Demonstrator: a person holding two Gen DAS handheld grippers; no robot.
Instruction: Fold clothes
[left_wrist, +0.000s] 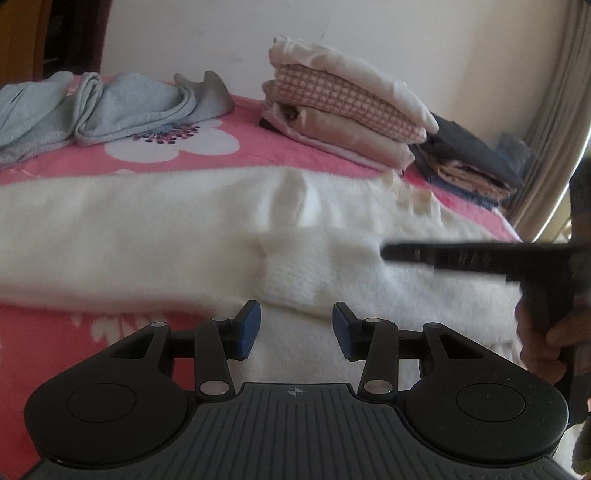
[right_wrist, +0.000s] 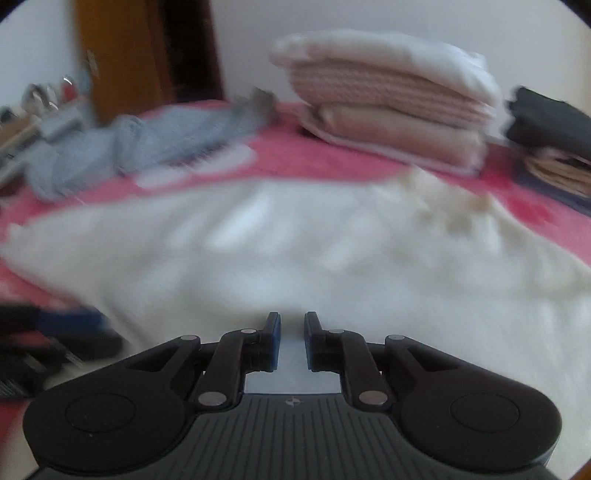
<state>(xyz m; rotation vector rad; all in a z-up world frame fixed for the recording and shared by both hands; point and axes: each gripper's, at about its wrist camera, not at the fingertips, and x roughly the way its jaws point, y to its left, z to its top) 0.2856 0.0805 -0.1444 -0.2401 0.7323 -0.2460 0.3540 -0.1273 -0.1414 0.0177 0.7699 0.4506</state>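
Observation:
A fluffy white sweater (left_wrist: 184, 221) lies spread across the pink flowered bed (left_wrist: 240, 147), with a ribbed cuff (left_wrist: 295, 273) folded onto its body. My left gripper (left_wrist: 295, 328) hovers open over the sweater's near edge, with nothing between its blue pads (left_wrist: 247, 328). In the left wrist view my right gripper (left_wrist: 386, 253) reaches in from the right as a blurred black bar above the sweater, held by a hand (left_wrist: 543, 343). In the blurred right wrist view the sweater (right_wrist: 332, 258) fills the middle. The right gripper (right_wrist: 292, 339) has a narrow gap between its fingers and no cloth pinched.
A stack of folded cream and pink checked clothes (left_wrist: 343, 107) sits at the back of the bed. A dark folded pile (left_wrist: 472, 158) lies to its right near a curtain (left_wrist: 554, 110). A crumpled light-blue garment (left_wrist: 92, 110) lies at the back left. A wooden door (right_wrist: 122, 55) stands beyond.

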